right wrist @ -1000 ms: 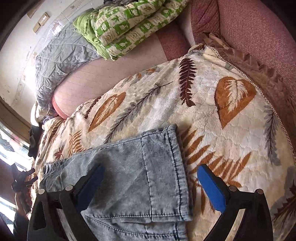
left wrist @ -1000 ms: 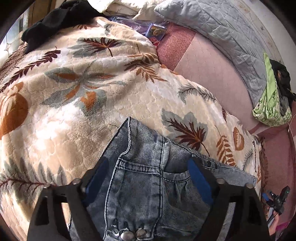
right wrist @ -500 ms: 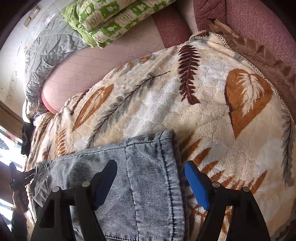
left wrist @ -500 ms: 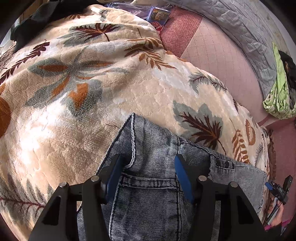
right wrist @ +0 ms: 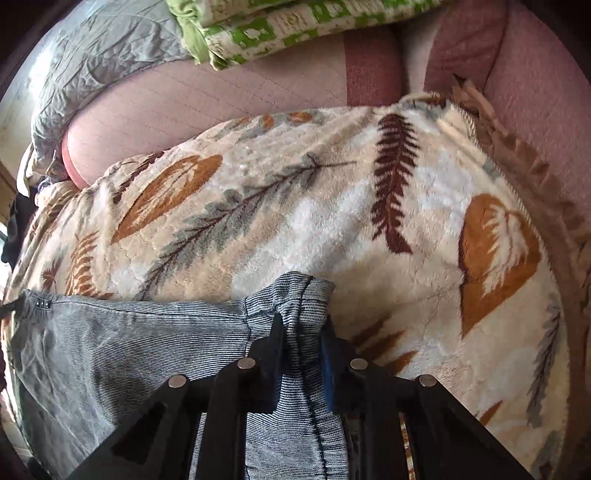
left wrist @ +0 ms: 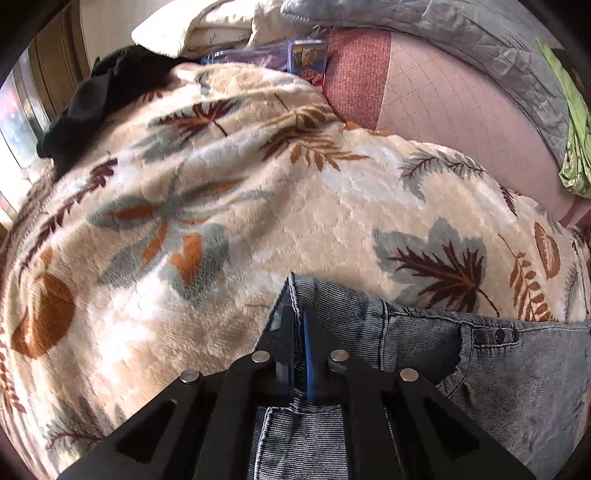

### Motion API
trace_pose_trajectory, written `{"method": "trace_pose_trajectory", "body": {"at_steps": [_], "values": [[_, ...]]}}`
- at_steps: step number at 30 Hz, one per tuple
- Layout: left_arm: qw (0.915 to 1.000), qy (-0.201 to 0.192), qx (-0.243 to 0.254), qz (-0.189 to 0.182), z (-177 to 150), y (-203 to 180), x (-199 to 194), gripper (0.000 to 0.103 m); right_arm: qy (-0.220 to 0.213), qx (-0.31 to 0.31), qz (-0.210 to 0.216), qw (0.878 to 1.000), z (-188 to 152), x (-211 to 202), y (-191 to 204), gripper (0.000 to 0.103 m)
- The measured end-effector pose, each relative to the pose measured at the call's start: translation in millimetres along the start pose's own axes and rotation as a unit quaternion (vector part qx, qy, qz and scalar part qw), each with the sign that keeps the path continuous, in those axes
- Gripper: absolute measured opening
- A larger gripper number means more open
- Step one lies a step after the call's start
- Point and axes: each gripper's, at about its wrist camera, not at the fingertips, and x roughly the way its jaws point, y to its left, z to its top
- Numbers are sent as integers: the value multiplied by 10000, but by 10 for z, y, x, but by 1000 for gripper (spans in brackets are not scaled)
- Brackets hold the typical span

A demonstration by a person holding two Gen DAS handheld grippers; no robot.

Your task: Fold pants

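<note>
Grippers newly clamped — pants (left wrist: pixel 498 369) bunched

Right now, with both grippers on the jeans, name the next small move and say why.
Probably lift both ends together and carry them forward over the blanket. The left gripper is shut on the jeans at the waistband corner, the right gripper is shut on the bunched hem, and the denim between them lies flat, so a level lift should start the fold.

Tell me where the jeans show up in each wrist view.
Left wrist: jeans bottom centre to right, waist corner pinched in the left tool.
Right wrist: jeans bottom left to centre, hem bunched in the right tool.
Shared landmark: green bedding.
</note>
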Motion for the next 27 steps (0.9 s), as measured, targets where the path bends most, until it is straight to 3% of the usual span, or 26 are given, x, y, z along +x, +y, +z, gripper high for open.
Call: {"method": "trace_pose_trajectory", "body": {"at_steps": [4, 5, 7, 11, 12, 13, 15, 17, 18, 20, 23, 25, 27], "values": [[9960, -704, 336, 445, 43, -131, -230, 4, -730, -143, -409, 9964, 72, -281, 104, 18], [9945, -803, 372, 567, 41, -154, -234, 4, -745, -124, -458, 9961, 87, -257, 99, 18], [9945, -627, 409, 739, 34, -179, -92, 6, -257, -107, -619, 9977, 81, -8, 72, 24], [9941, -39, 544, 935, -94, -185, 234, 12, -20, 86, -777, 9969, -85, 218, -63, 61], [9932, -99, 630, 970, -121, -191, 203, 15, -74, 230, -653, 9976, -131, 158, -116, 65], [9923, -217, 680, 1013, -148, -204, 135, 20, -127, 345, -447, 9983, -173, 80, -169, 65], [9905, -431, 638, 1136, -178, -166, -52, 50, -184, 552, -207, 9981, -262, -110, -263, 65], [9915, -674, 442, 1024, -224, -59, -296, 66, -139, 733, 16, 9972, -385, -278, -341, 70], [9919, -781, 329, 941, -264, 3, -417, 67, -35, 843, 118, 9964, -465, -334, -382, 70], [9942, -761, 162, 745, -368, 118, -573, 69, 200, 956, 424, 9943, -622, -358, -416, 70], [9985, -349, -1, 418, -572, 232, -592, 69, 545, 944, 510, 9927, -782, -241, -393, 70], [9986, -190, 36, 486, -710, 240, -544, 69, 718, 986, 591, 9908, -829, -141, -352, 57], [9983, -69, 33, 575, -829, 241, -485, 69, 729, 958, 429, 9918, -827, -135, -330, 27]]}}
